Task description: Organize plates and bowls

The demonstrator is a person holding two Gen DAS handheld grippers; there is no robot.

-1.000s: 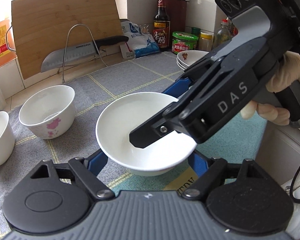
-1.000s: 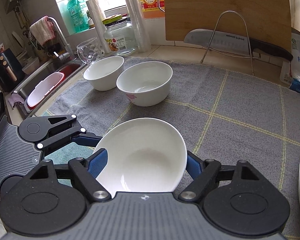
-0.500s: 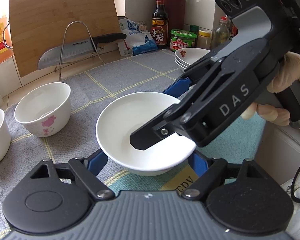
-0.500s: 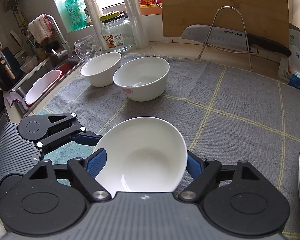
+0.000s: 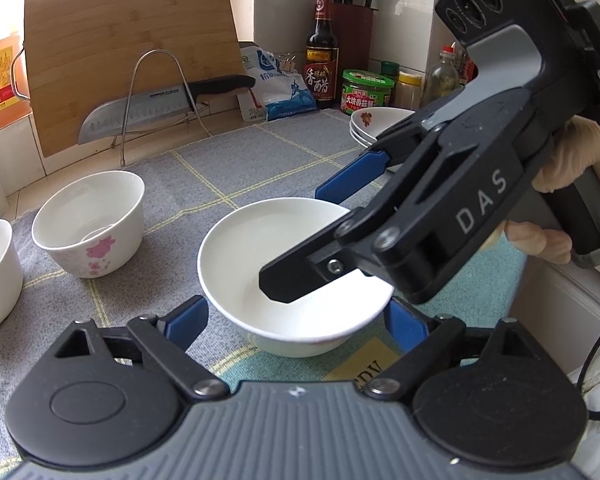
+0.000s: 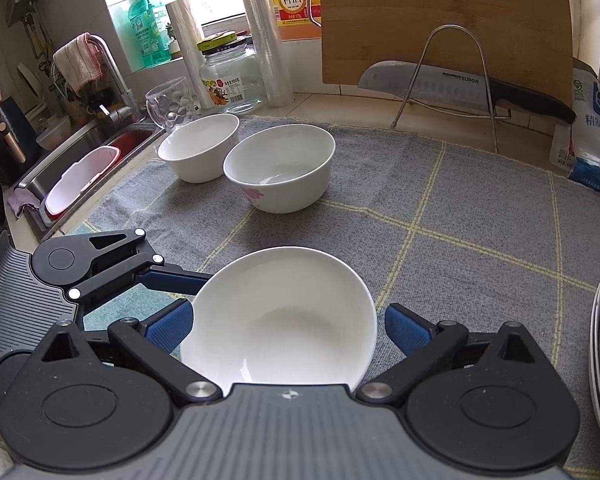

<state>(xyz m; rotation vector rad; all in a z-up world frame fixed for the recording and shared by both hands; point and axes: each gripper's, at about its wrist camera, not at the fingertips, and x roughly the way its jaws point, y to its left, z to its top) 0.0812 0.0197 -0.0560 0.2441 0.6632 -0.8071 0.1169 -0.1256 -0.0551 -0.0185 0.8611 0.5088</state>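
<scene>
**Shallow bowl between two tools, waiting for a firm hold**

Shallow bowl (image 5: 296, 280) sits on the grey checked cloth (image 6: 460, 208) that covers the worktop, at its near edge. The left tool (image 5: 296, 316) is spread wide, one blue pad (image 5: 188, 320) at each side of the bowl and neither clearly touching it. The right tool (image 6: 284, 324) reaches in from the other side. In the left view its black finger (image 5: 300, 276) lies over the bowl's inside and a blue one runs behind the far rim. In its own view the blue pads stand off the rim, so it reads as spread and not yet pinching.

Two deeper bowls, a flowered bowl (image 6: 280, 172) and a plain bowl (image 6: 200, 146), stand side by side further along the cloth. A stack of plates (image 5: 376, 124) sits off to the right, well apart.

The step in hand looks like taking this bowl up to join one of those groups. To do it well, one tool should take the bowl and the other back away, since two sets of fingers crowd the same rim. Glazed ware is probably slippery, so bite the rim deep, close slowly, lift level, and pass clear of the flowered bowl.
</scene>
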